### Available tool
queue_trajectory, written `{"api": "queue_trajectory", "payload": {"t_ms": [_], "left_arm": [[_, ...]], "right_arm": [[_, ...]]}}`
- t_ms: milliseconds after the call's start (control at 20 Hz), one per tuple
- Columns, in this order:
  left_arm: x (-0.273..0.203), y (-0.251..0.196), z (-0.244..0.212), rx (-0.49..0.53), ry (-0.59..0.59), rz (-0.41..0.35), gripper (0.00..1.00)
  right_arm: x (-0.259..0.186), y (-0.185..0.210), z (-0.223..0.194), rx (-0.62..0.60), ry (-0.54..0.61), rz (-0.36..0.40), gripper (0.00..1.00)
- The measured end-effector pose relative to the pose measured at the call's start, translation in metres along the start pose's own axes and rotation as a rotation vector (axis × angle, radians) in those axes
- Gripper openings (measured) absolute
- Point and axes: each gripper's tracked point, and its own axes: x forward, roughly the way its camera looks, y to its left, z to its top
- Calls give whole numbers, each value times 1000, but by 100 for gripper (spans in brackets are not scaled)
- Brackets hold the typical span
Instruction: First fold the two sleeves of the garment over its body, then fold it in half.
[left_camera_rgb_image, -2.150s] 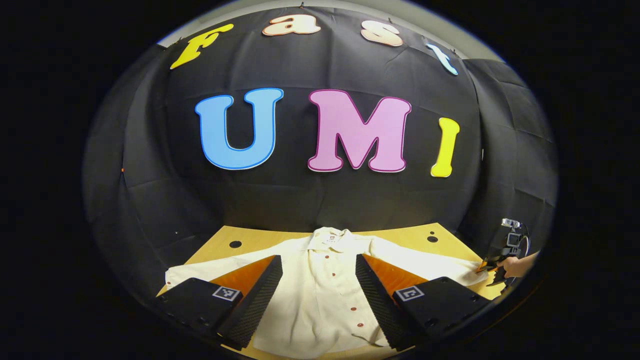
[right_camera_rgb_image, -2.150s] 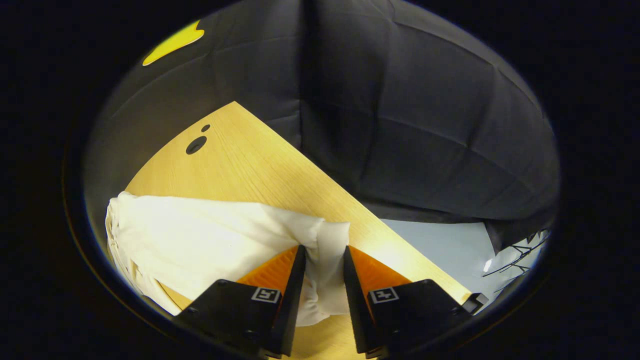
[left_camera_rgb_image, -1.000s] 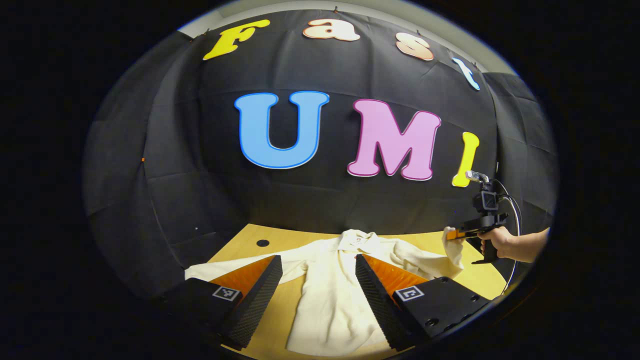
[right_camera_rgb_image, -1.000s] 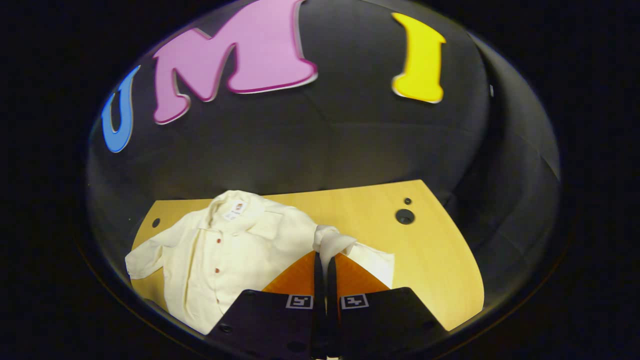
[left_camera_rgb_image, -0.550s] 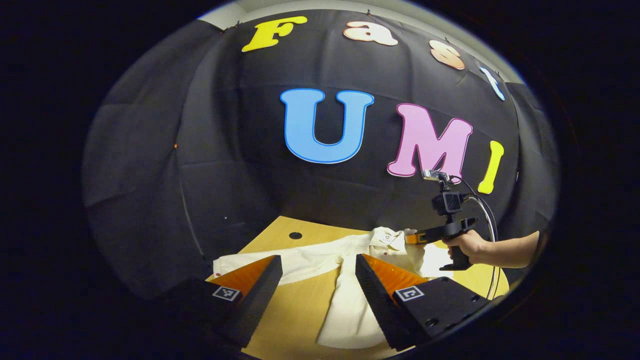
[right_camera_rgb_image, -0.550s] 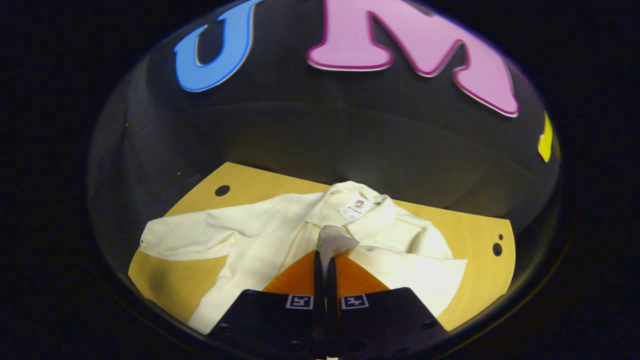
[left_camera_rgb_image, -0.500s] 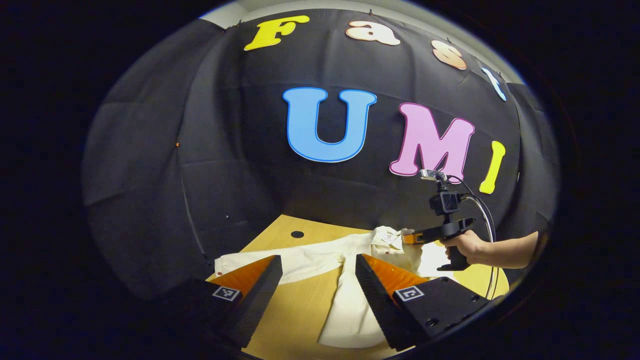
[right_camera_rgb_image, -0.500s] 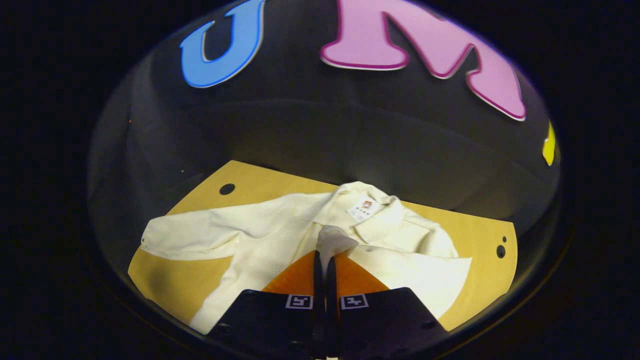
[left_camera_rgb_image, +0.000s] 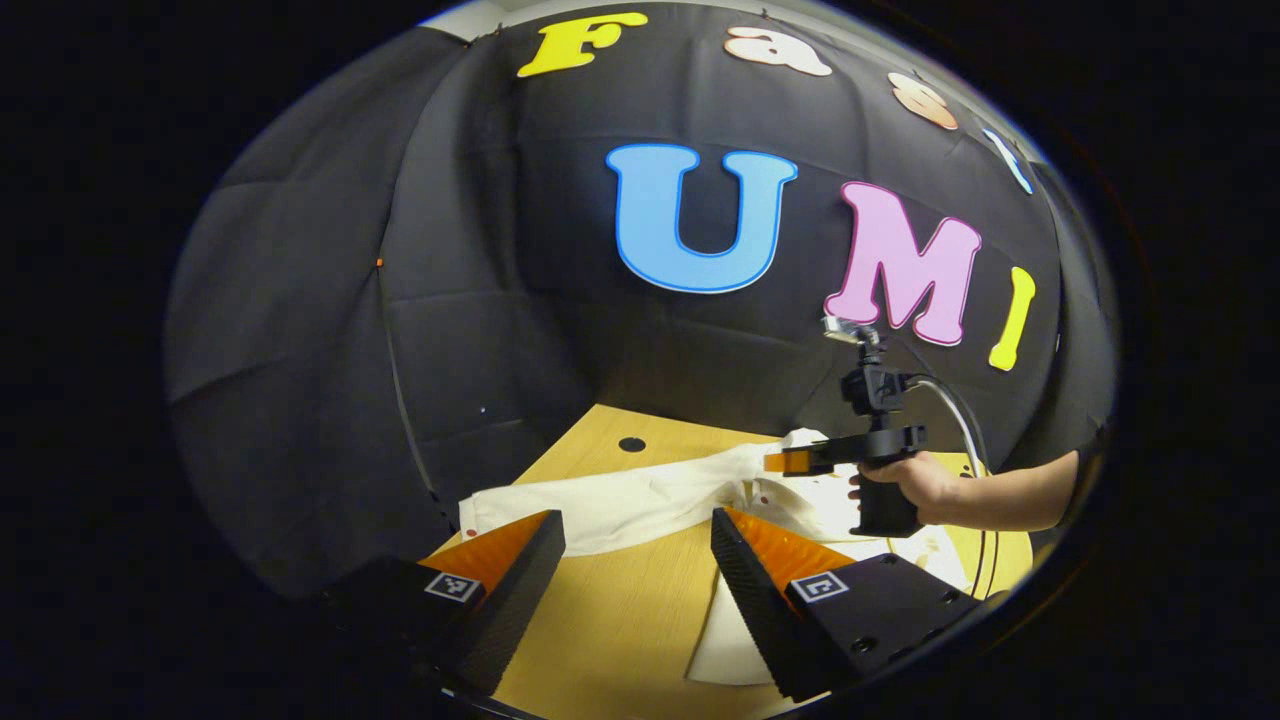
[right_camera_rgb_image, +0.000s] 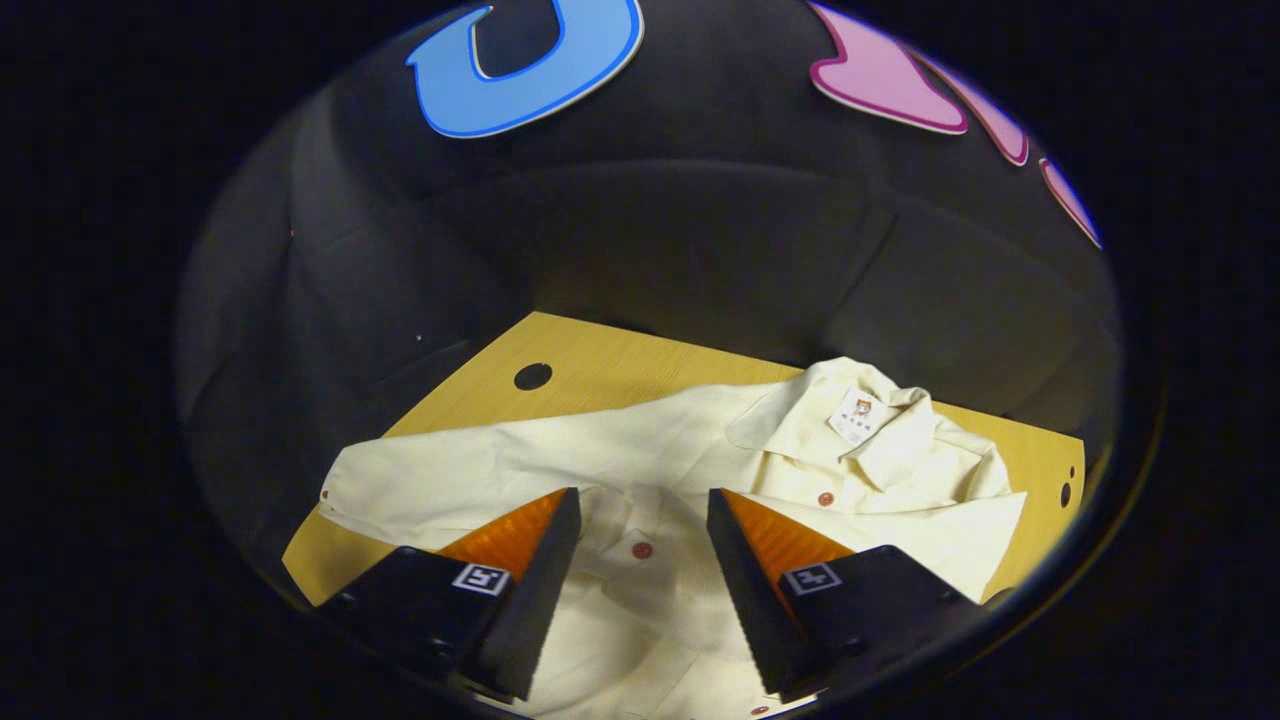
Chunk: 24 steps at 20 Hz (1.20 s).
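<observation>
Above the cream shirt, its collar label unreadable, both hand-held grippers gape released.

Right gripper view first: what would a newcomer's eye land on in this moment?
The cream shirt spread on the wooden table, one sleeve laid over its body, the other sleeve stretched out flat. The right gripper hangs open above the buttoned front. In the left gripper view, a hand holds that gripper over the shirt, while the left gripper is open.
</observation>
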Motion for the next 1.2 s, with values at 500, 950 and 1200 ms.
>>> {"api": "queue_trajectory", "payload": {"t_ms": [500, 950, 1200], "left_arm": [[100, 113, -52, -23, 163, 124, 96], [195, 183, -115, 135, 356, 161, 97], [210, 201, -155, 84, 480, 173, 97]], "right_arm": [[-186, -98, 65, 18, -348, -257, 99], [-348, -183, 3, -3, -442, -580, 97], [-380, -197, -56, 34, -347, -657, 97]]}}
